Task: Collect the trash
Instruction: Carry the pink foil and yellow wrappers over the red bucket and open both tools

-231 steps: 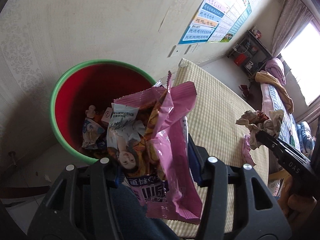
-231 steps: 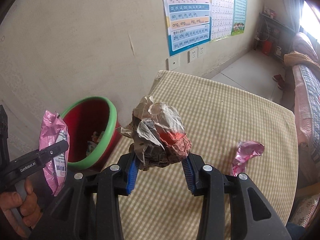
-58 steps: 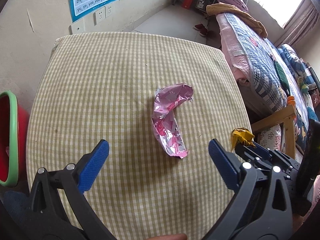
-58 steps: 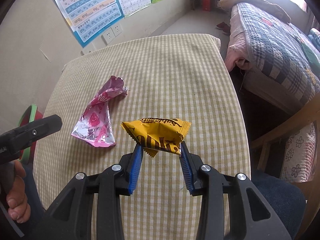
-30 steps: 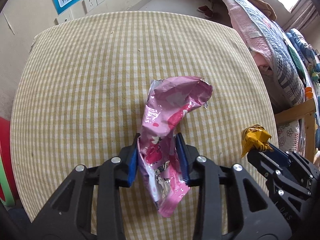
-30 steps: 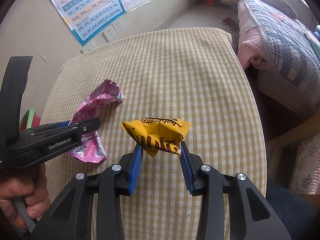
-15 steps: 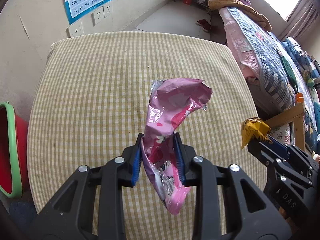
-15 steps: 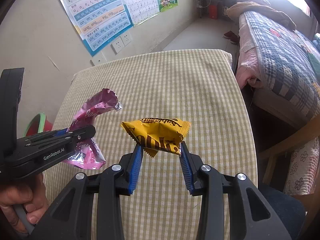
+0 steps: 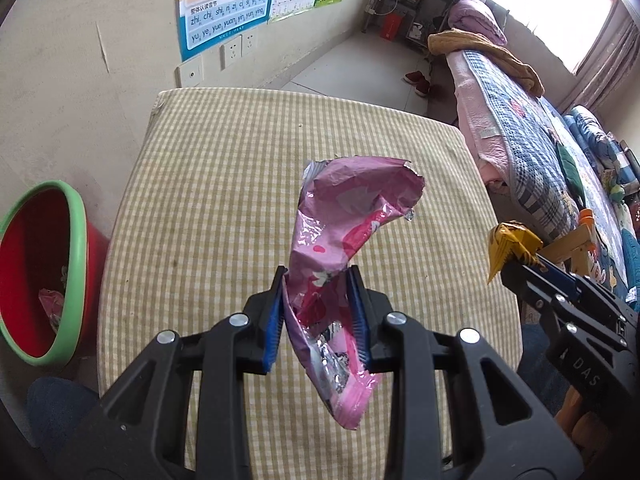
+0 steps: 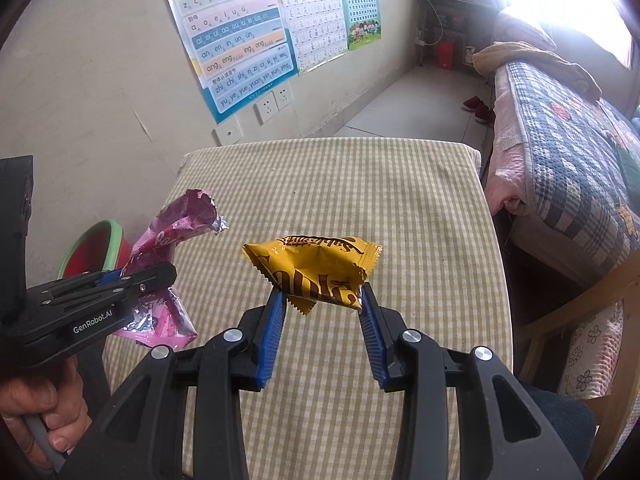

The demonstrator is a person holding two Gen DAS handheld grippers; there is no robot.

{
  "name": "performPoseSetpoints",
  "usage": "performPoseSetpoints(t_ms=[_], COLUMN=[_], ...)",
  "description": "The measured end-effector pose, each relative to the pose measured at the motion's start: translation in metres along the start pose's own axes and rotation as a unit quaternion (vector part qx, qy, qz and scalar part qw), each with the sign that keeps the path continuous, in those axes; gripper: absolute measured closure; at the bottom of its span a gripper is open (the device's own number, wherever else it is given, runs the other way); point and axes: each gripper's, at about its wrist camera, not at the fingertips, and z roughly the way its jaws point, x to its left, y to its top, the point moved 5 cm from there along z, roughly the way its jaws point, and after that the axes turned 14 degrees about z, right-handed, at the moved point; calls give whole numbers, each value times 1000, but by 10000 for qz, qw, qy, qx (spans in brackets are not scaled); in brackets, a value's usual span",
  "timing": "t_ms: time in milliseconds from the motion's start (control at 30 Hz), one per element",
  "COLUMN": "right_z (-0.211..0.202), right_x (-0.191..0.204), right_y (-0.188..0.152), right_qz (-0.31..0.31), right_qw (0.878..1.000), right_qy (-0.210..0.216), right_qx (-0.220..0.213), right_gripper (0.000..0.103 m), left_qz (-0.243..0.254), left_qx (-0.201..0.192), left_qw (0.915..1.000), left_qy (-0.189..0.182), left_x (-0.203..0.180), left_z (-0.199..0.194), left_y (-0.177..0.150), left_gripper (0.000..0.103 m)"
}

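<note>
My left gripper (image 9: 318, 280) is shut on a crumpled pink foil wrapper (image 9: 344, 216), held up above the checked table (image 9: 224, 184). The same pink wrapper (image 10: 180, 224) shows at the left of the right wrist view, in the left gripper (image 10: 168, 274). My right gripper (image 10: 322, 298) is shut on a yellow snack packet (image 10: 316, 268), also lifted off the table; the yellow packet (image 9: 508, 242) appears at the right edge of the left wrist view. A red bin with a green rim (image 9: 40, 276) stands on the floor left of the table, with some trash inside.
A wall with posters (image 10: 240, 40) and sockets runs behind the table. A bed with a patterned quilt (image 10: 568, 152) lies to the right, with a wooden chair frame (image 10: 580, 312) by the table's right edge. A person's hand (image 10: 36, 408) holds the left gripper's handle.
Both grippers have risen from the table with their wrappers held. The pink wrapper left the tabletop and the red bin has come into view at the left.
</note>
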Motion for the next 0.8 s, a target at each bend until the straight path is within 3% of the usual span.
performPoseSetpoints(t_ms=[800], right_z=[-4], right_x=[148], right_y=[-18], right_qz=[-1197], right_qw=[9911], right_qy=[576], right_qx=[-31], right_gripper=[67], left_qz=[-1068], left_qx=[-495], left_qw=[9919], left_qy=[479], left_x=[123], left_z=[-75], left_y=[-57], left_gripper=[74])
